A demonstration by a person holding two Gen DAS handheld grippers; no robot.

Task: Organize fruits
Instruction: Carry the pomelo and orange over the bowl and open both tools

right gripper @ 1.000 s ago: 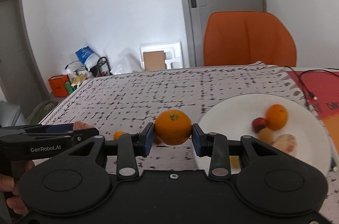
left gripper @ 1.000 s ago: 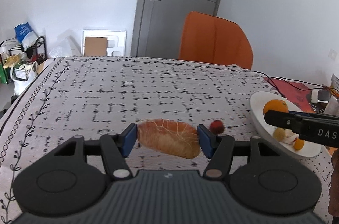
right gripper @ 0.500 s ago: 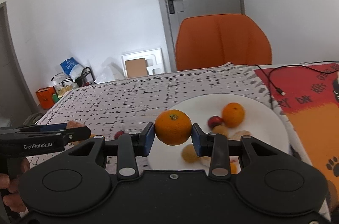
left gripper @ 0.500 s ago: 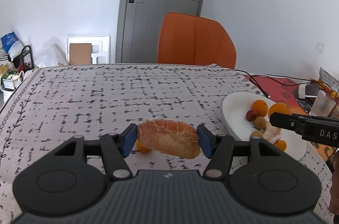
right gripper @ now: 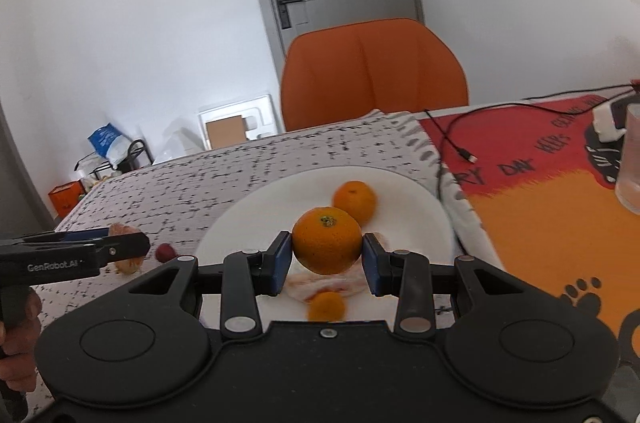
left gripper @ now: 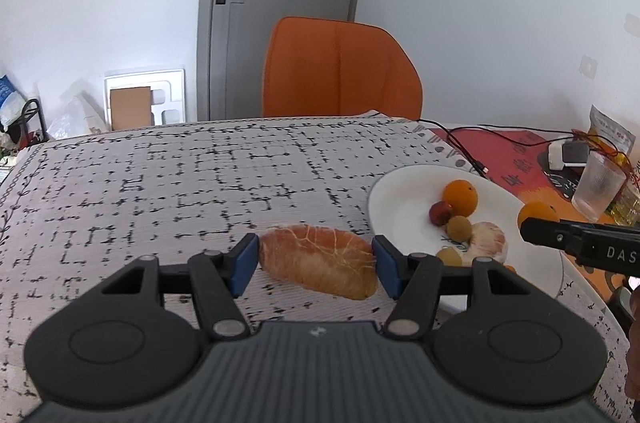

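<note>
Between my left gripper's blue pads sits a peeled citrus piece, oblong and veined with white pith, gripped at both ends above the speckled tablecloth. My right gripper pinches a round, dimpled orange over the smooth white plate. Farther back on the plate lie another orange and small fruits, an orange chair beyond.
</note>
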